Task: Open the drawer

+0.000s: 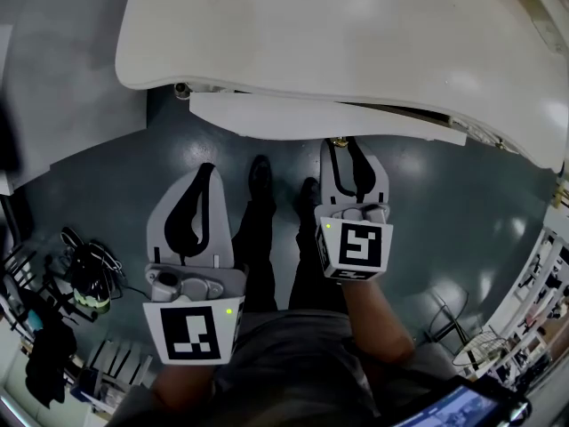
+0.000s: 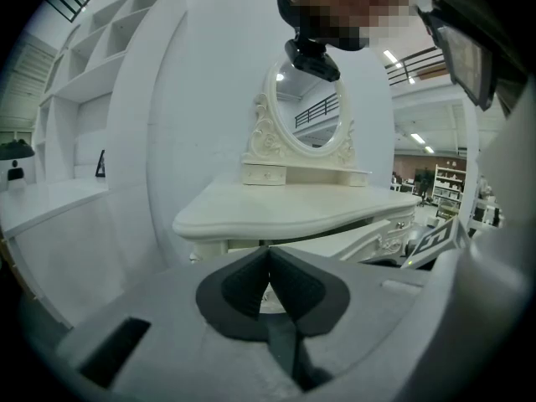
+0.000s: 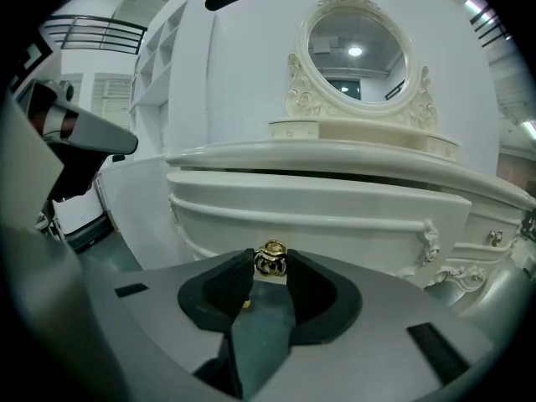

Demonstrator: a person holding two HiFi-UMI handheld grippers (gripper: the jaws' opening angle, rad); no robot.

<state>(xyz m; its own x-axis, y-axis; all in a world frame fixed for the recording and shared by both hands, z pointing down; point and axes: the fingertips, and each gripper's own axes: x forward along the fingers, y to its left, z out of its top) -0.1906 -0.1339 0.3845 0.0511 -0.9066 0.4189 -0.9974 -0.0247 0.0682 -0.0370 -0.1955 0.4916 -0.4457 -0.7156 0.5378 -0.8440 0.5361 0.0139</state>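
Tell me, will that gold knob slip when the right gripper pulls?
The knob looks small, rounded, glossy metal: likely stiff but slippery in the right gripper. The drawer is wide and held by one knob, so it may skew or feel heavy.

The dressing table (image 3: 352, 153) and its drawer (image 3: 318, 212) are cream white, the knob (image 3: 270, 259) gold, the floor (image 1: 462, 203) dull blue-grey, and the left gripper (image 1: 204, 169) and right gripper (image 1: 342, 145) pale grey with black pads (image 3: 314, 287) and black-and-white square markers.
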